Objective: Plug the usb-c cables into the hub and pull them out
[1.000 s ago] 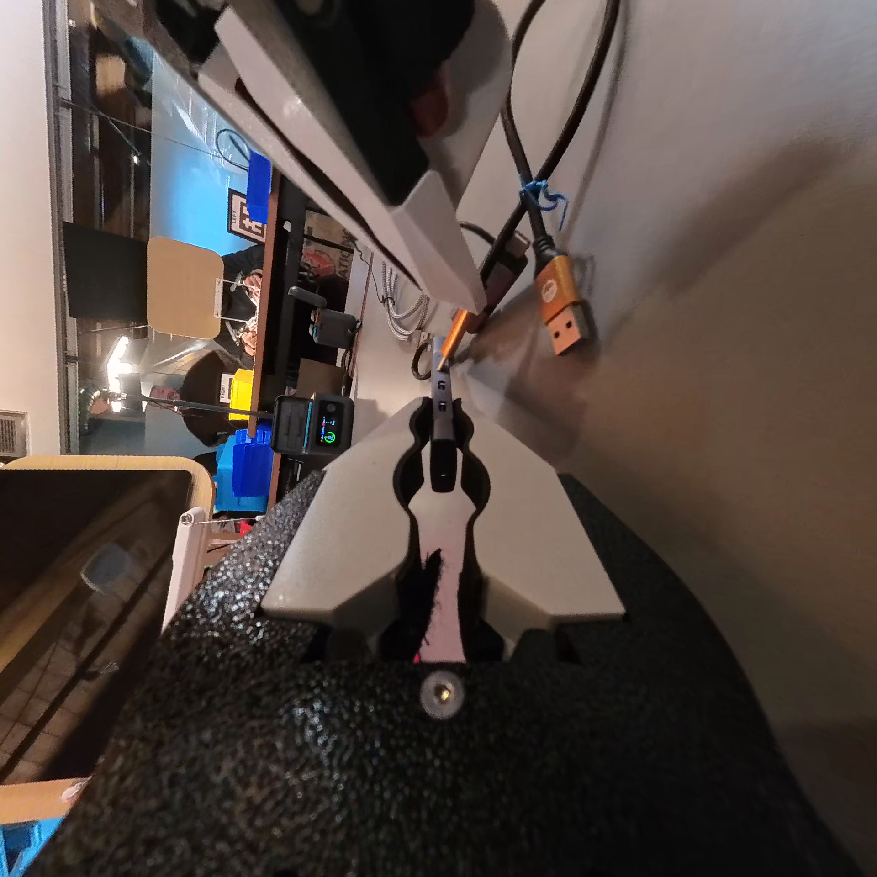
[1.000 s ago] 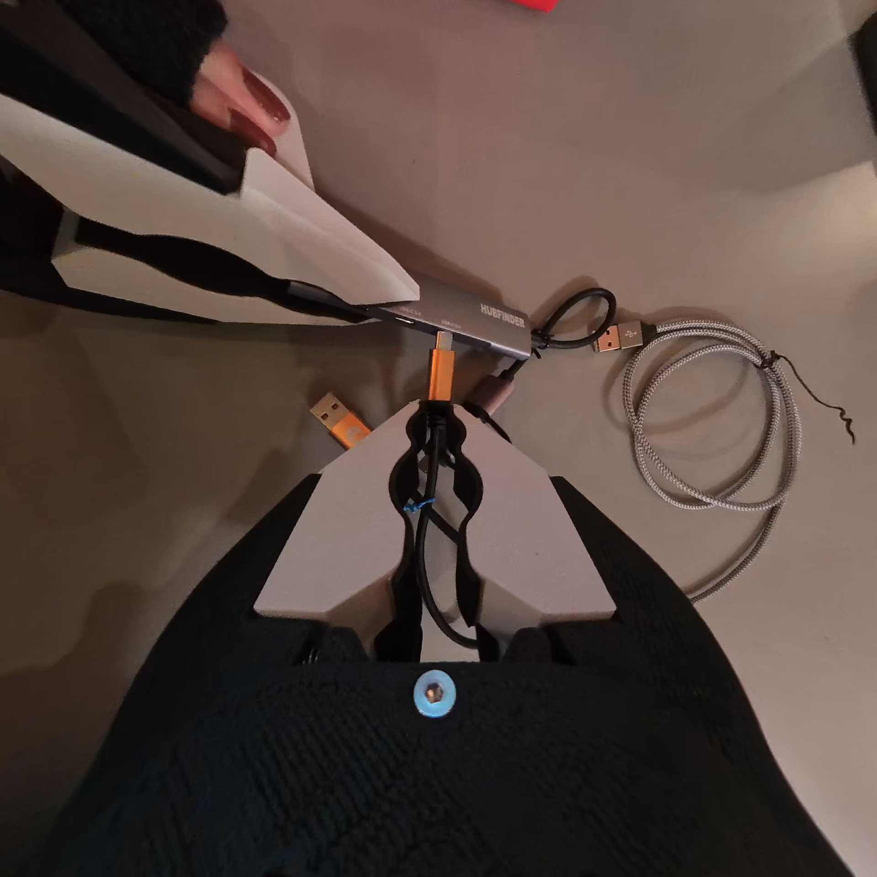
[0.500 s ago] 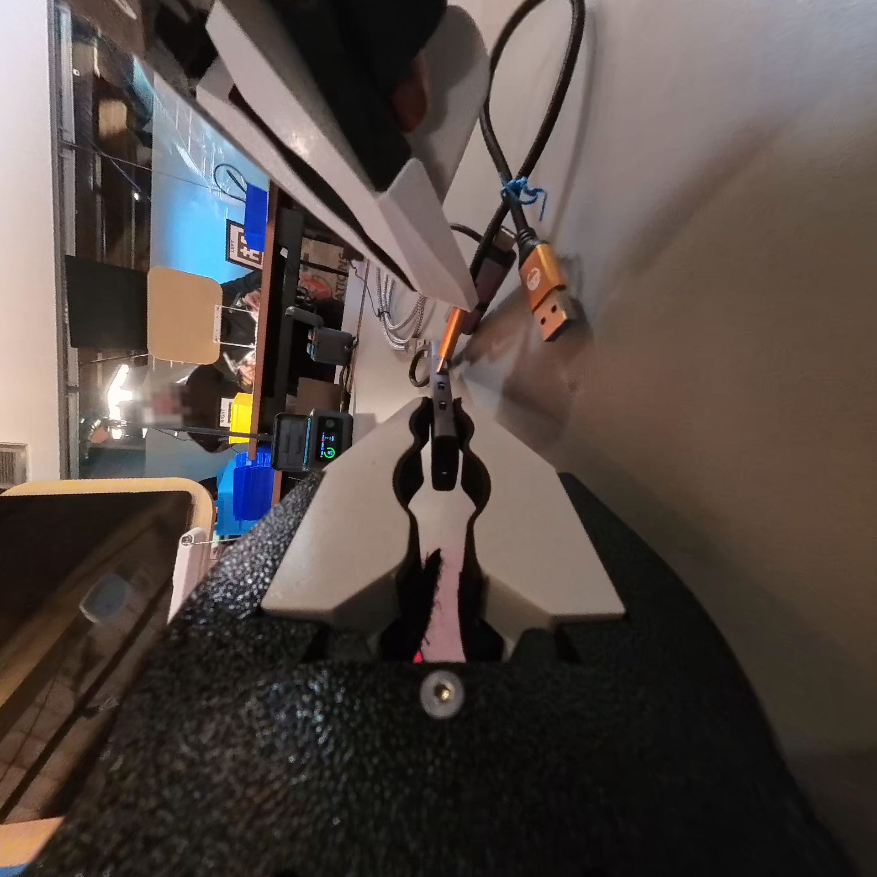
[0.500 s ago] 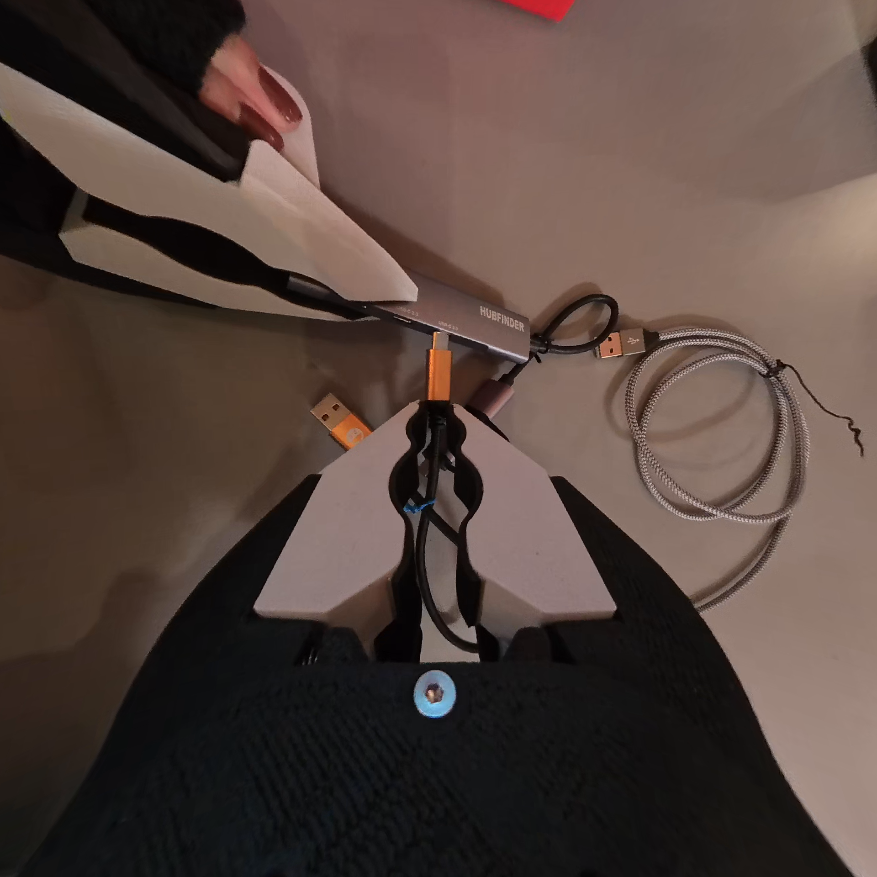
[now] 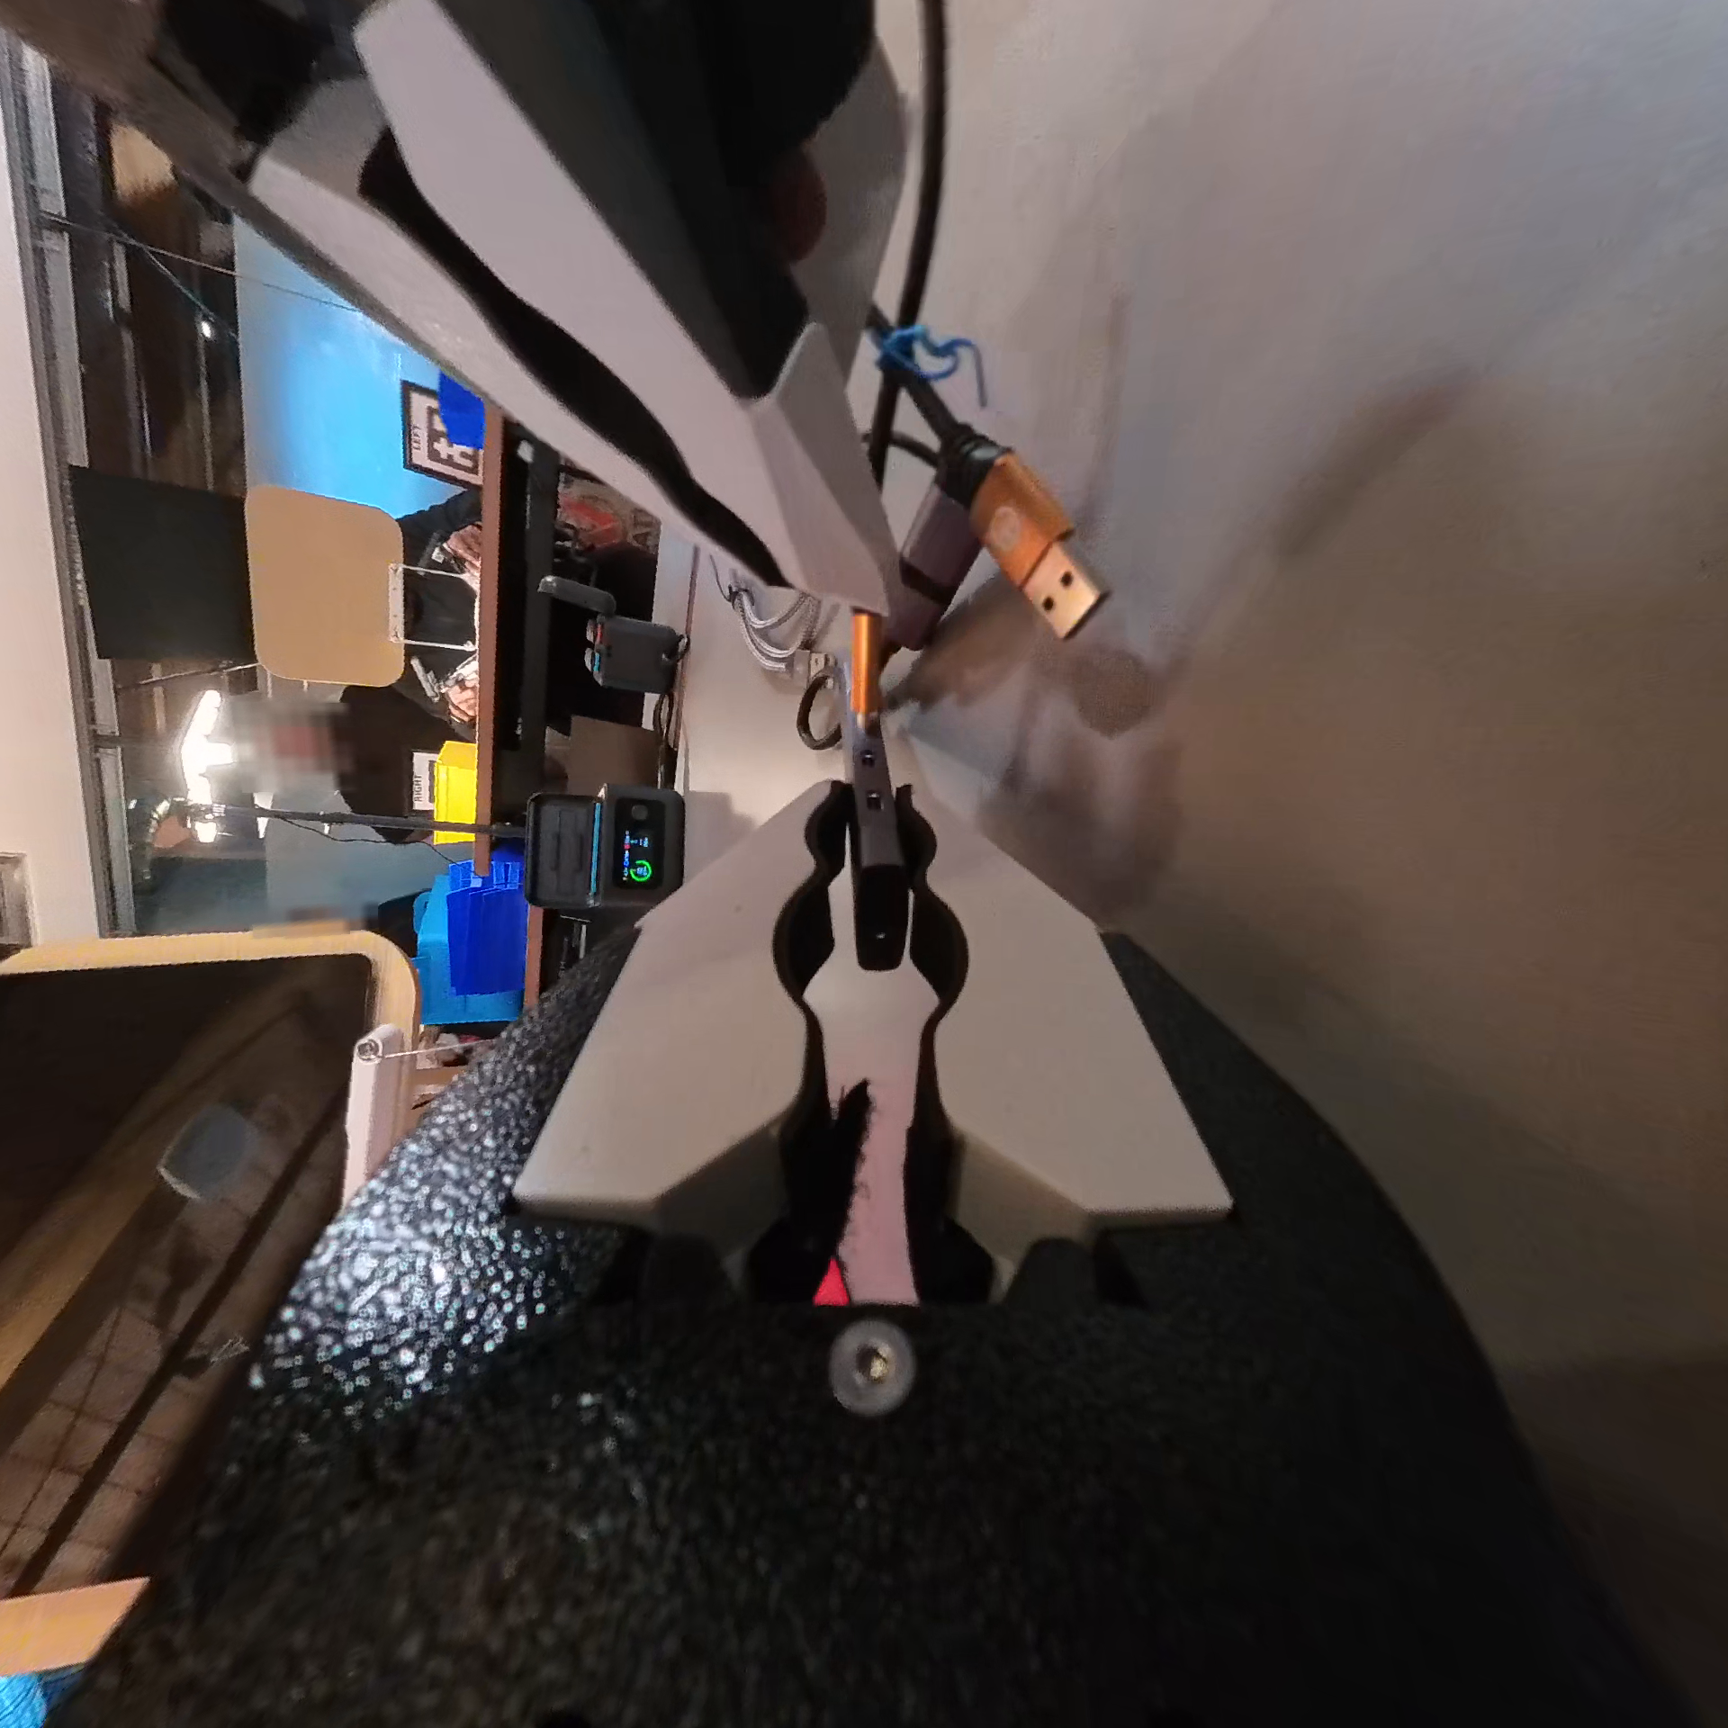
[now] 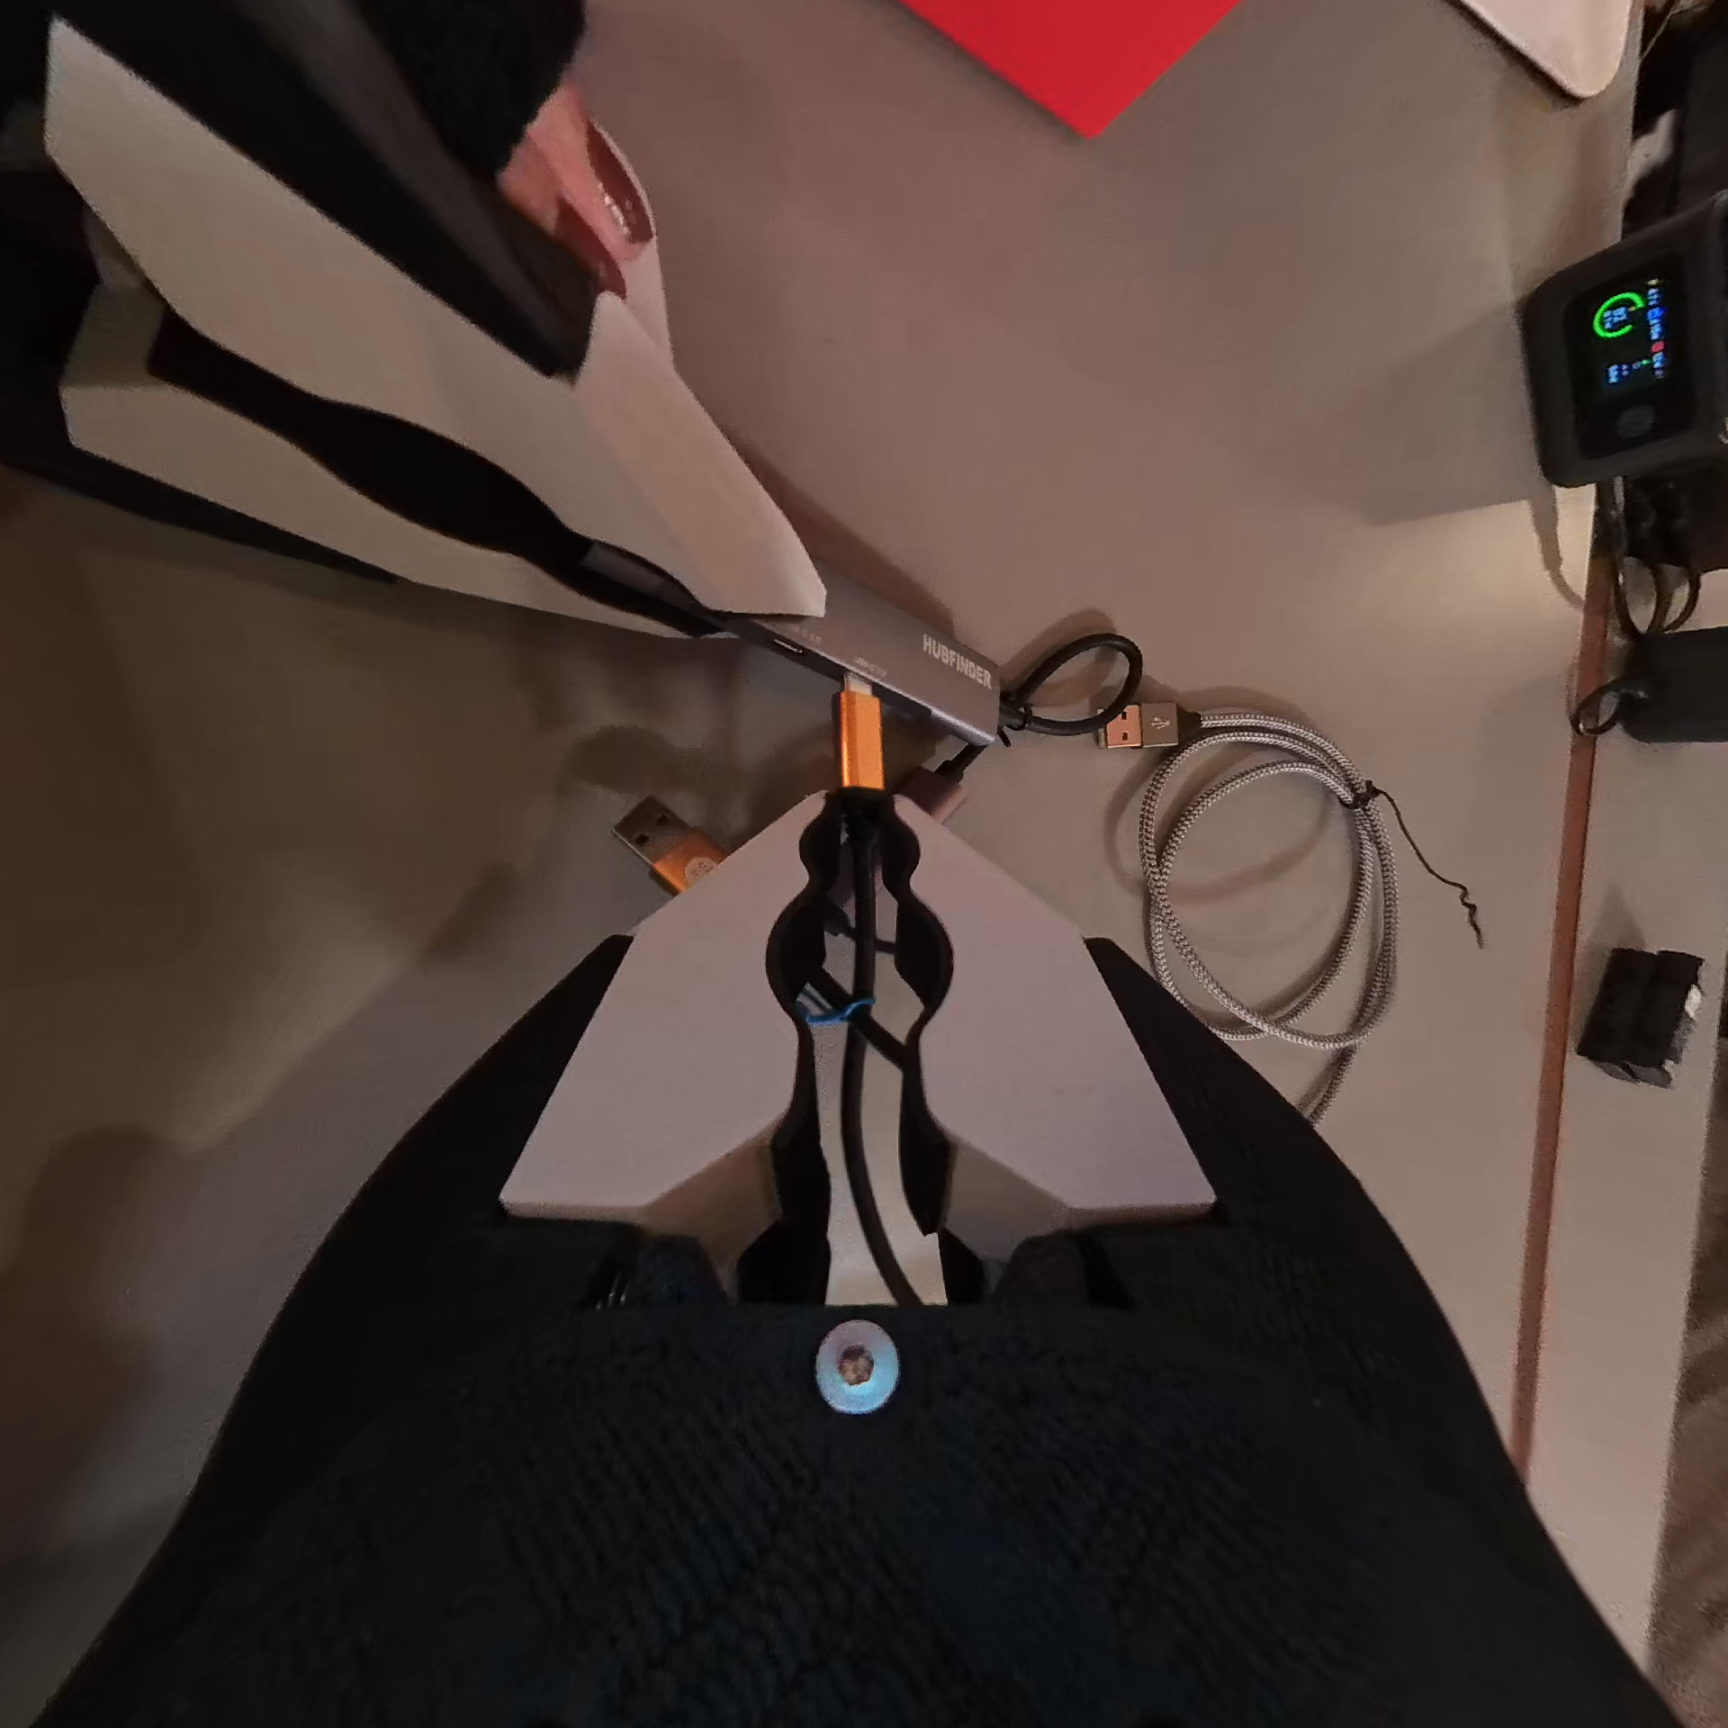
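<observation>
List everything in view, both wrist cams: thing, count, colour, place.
hub: 1, grey, on the table, one end clamped in the left hand-held gripper
orange usb-c plug: 1, orange, seated at the hub's side port, held at its rear by the right hand-held gripper
orange usb-a plug: 1, orange, on the table left of the right fingers
braided cable: 1, grey-white, coiled on the table right of the hub
purple-grey plug: 1, beside the orange plugs
red sheet: 1, red, far edge of the table
device with lit screen: 1, black, table's right edge
table: 1, grey
left hand-held gripper: 1, shut on hub
right hand-held gripper: 1, shut on plug
</observation>
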The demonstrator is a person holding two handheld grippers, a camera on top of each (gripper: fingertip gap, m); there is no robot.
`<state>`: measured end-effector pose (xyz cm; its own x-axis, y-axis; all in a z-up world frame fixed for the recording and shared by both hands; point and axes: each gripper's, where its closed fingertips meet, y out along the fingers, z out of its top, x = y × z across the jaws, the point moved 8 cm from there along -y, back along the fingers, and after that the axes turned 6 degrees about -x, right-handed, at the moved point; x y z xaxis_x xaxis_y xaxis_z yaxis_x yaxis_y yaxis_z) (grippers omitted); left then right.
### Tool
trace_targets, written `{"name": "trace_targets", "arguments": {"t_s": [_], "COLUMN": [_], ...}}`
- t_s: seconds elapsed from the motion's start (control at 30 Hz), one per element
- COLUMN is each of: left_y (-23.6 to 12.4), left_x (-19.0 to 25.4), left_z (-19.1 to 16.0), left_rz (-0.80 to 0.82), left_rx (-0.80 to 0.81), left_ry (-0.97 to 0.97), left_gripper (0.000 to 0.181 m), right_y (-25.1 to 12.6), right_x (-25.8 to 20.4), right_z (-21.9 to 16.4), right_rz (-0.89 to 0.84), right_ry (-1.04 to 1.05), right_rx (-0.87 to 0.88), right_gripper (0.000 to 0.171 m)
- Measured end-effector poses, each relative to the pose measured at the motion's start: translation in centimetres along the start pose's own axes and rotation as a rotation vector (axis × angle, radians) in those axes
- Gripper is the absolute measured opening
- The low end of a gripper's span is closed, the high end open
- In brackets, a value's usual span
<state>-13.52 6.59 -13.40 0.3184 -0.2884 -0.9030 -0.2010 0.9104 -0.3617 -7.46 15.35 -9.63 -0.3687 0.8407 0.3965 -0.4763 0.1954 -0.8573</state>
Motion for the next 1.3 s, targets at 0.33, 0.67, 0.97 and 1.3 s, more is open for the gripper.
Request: {"name": "trace_targets", "arguments": {"t_s": [0.33, 0.67, 0.97, 1.3], "left_y": [-0.1, 0.3, 0.2, -0.1], "left_x": [-0.1, 0.0, -0.2, -1.8], "left_z": [0.0, -0.4, -0.5, -2.3], "left_rz": [-0.025, -0.082, 0.011, 0.148], "left_rx": [0.031, 0.077, 0.024, -0.041], "left_ry": [-0.099, -0.188, -0.167, -0.258], "left_gripper": [0.009, 0.013, 0.008, 0.007], "right_y": [0.0, 0.4, -0.9, -3.0], "right_x": [0.3, 0.8, 1.5, 7.1], "right_z": [-0.8, -1.1, -2.5, -12.7], "right_rz": [0.096, 0.104, 0.037, -0.453], "right_ry": [0.125, 0.176, 0.27, 0.756], "right_rx": [0.144, 0.233, 0.392, 0.337], "right_gripper": [0.005, 0.005, 0.011, 0.015]}}
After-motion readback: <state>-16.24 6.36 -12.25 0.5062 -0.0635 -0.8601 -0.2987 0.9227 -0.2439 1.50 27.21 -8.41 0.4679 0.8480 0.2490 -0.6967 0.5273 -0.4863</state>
